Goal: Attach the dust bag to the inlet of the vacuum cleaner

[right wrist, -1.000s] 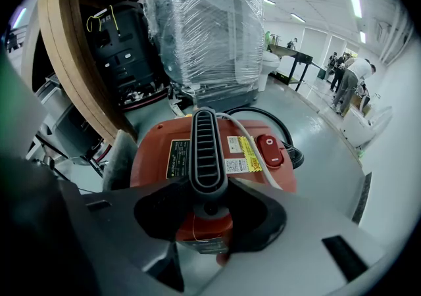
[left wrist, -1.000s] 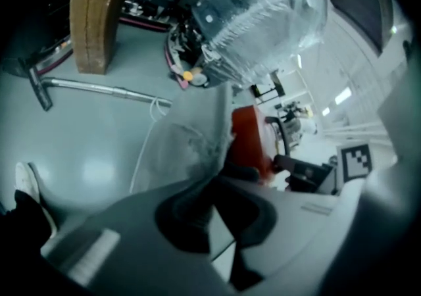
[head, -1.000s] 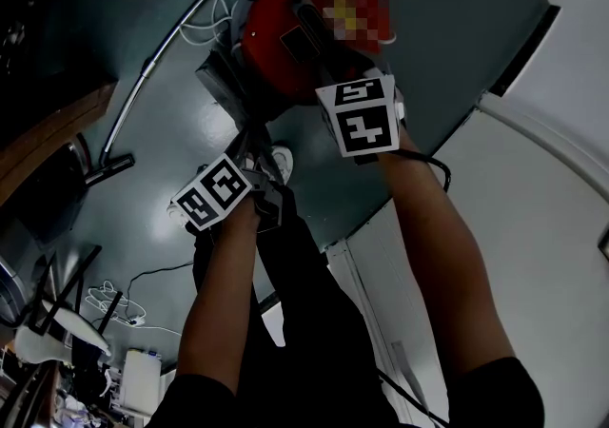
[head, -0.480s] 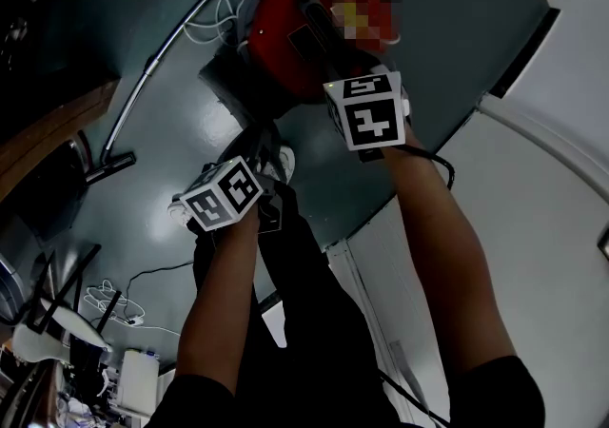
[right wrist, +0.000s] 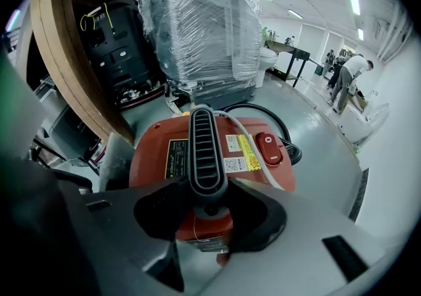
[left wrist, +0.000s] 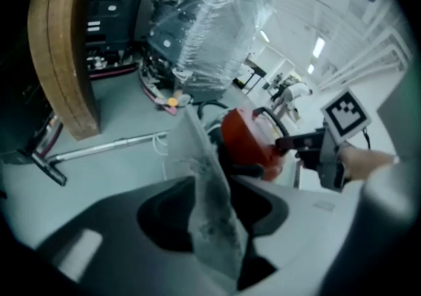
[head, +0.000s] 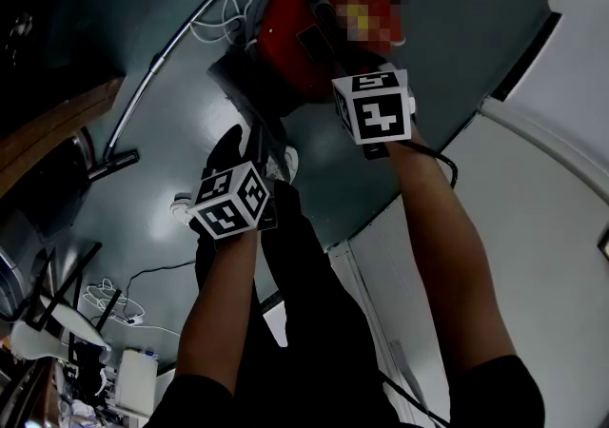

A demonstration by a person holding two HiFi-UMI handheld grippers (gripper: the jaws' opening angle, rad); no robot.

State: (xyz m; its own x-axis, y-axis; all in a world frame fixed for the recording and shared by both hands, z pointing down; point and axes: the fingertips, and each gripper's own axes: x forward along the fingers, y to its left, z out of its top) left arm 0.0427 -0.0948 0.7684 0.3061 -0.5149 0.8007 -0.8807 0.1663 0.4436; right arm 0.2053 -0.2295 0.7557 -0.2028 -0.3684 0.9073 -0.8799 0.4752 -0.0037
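The red vacuum cleaner (head: pixel 309 31) lies on the dark floor, with a black ribbed handle (right wrist: pixel 207 150) along its top. My right gripper (right wrist: pixel 209 201) is shut on that handle; in the head view its marker cube sits just below the vacuum (head: pixel 376 107). The grey dust bag (head: pixel 233 84) stands at the vacuum's left side. In the left gripper view, the bag's thin edge (left wrist: pixel 214 212) rises between the jaws of my left gripper (left wrist: pixel 214 199). Those jaws are opening and stand wide on either side of the bag, with no pad pressing on it.
A metal vacuum wand (head: pixel 162 65) and a white cable (head: pixel 224 22) lie on the floor at left. A plastic-wrapped machine (right wrist: pixel 197 25) and a curved wooden panel (right wrist: pixel 72 71) stand behind the vacuum. A white wall (head: pixel 542 188) runs along the right. A person (right wrist: pixel 345 77) bends over far off.
My left gripper has rolled and pulled back a little from the bag toward me. The right gripper has stayed on the handle.
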